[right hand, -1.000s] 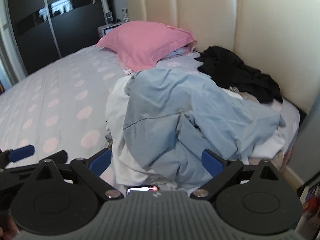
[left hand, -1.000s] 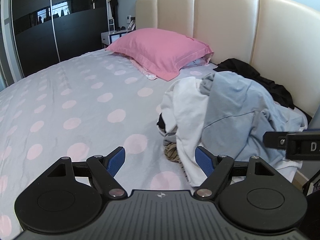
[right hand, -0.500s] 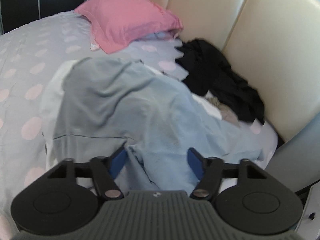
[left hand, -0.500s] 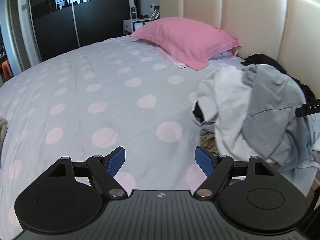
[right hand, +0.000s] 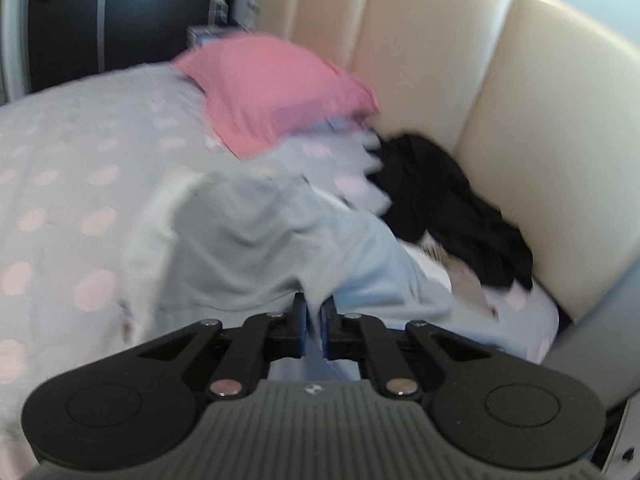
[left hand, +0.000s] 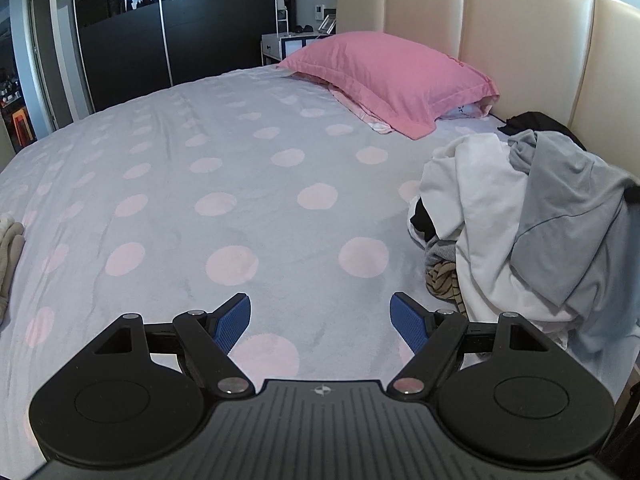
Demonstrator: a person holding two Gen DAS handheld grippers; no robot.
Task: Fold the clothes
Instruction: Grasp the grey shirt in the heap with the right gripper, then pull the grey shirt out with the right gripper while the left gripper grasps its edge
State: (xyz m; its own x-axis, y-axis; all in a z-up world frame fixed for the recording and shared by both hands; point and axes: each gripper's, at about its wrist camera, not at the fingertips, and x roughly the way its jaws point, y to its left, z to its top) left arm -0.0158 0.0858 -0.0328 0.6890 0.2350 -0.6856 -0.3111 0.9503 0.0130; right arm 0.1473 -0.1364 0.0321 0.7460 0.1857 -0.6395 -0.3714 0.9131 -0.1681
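A heap of clothes lies at the bed's right side by the headboard. On top is a light blue-grey garment [left hand: 568, 216] [right hand: 256, 248] over a white garment [left hand: 476, 200]; a striped piece [left hand: 442, 280] pokes out below. My right gripper [right hand: 314, 312] is closing, its blue pads pinching a fold of the blue-grey garment, which rises toward the jaws. The left gripper [left hand: 320, 322] hangs open over the bare spotted sheet, left of the heap, with nothing between its fingers. A black garment [right hand: 448, 200] lies against the headboard.
The bed [left hand: 200, 184] has a grey sheet with pink dots. A pink pillow [left hand: 392, 76] lies at the head, before the cream padded headboard [left hand: 520, 32]. A beige cloth [left hand: 8, 248] sits at the bed's left edge. Dark wardrobe doors [left hand: 120, 28] stand beyond.
My right gripper closed from wide open onto a fold of the blue-grey garment and lifted it a little. The left gripper swung left, away from the heap, staying open.
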